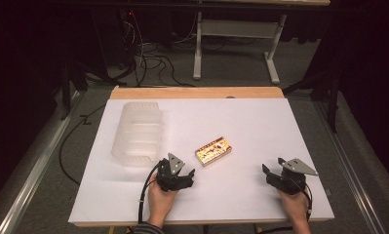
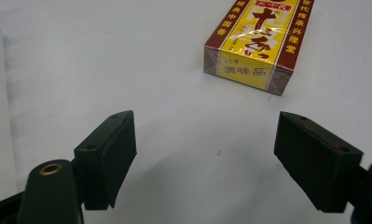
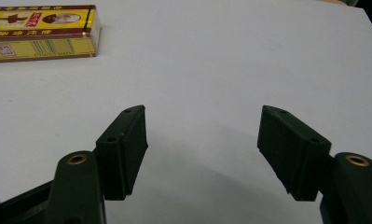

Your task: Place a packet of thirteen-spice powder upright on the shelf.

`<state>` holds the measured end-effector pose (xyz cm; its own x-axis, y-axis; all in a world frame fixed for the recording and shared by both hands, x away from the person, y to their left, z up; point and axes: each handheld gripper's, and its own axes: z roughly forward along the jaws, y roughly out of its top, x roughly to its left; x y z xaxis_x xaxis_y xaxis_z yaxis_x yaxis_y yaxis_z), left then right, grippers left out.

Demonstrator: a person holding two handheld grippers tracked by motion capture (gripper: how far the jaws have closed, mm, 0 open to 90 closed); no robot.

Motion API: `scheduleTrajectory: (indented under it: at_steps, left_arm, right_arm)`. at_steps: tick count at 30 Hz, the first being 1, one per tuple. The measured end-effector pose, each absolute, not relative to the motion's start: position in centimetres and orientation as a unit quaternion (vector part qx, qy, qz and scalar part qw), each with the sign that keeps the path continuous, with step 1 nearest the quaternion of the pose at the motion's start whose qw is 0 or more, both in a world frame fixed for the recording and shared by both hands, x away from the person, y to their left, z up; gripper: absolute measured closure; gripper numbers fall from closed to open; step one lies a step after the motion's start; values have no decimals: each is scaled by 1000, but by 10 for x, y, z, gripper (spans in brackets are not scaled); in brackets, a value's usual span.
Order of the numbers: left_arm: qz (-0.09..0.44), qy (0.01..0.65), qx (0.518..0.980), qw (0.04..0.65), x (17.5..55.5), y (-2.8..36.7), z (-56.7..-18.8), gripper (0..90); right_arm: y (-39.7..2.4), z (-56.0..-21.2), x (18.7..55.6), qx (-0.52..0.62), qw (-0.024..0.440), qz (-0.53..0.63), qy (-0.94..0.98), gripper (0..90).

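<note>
We find the yellow and red-brown box (image 1: 213,150) lying flat on the white table (image 1: 250,122), near the middle and a little toward the near side, its long axis running from near-left to far-right. In the left gripper view the box (image 2: 260,44) lies ahead and to the right of the jaws, one short end facing the camera, printed with characters that we read only in part. The left gripper (image 1: 181,176) is held in the person's left hand (image 1: 160,197) near the table's near edge, just near-left of the box and apart from it. Its jaws stand well apart, with bare table between them and nothing in their hold; one pad (image 2: 111,154) shows clear of any object. The right gripper (image 1: 271,176) rests in the right hand (image 1: 295,201) toward the near-right of the table, well apart from the box. Its jaws likewise stand wide with nothing gripped, and in the right gripper view the box (image 3: 41,32) appears at far left with its long side toward the camera. A translucent plastic container (image 1: 137,134) stands on the left part of the table, just far-left of the left gripper; its interior is too pale for us to judge, though it appears to hold nothing. Beyond the far edge, cables (image 1: 153,61) lie on the floor beside a table frame (image 1: 236,44).
</note>
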<state>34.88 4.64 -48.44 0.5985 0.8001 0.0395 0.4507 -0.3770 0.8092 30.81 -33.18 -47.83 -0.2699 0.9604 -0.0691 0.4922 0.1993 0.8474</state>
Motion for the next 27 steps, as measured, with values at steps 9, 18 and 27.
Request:
scheduleTrajectory:
  at_steps: [9, 18, 27]
  left_arm:
    - [219, 391, 801, 398, 349, 46, -484, 215]
    - [223, 390, 802, 395, 349, 45, -484, 241]
    - [223, 381, 804, 398, 349, 47, -482, 227]
  right_arm:
    - [-332, -478, 308, 515, 317, 369, 706, 332]
    - [-332, -478, 309, 520, 314, 367, 705, 331]
    - [-332, -478, 309, 522, 314, 367, 703, 328]
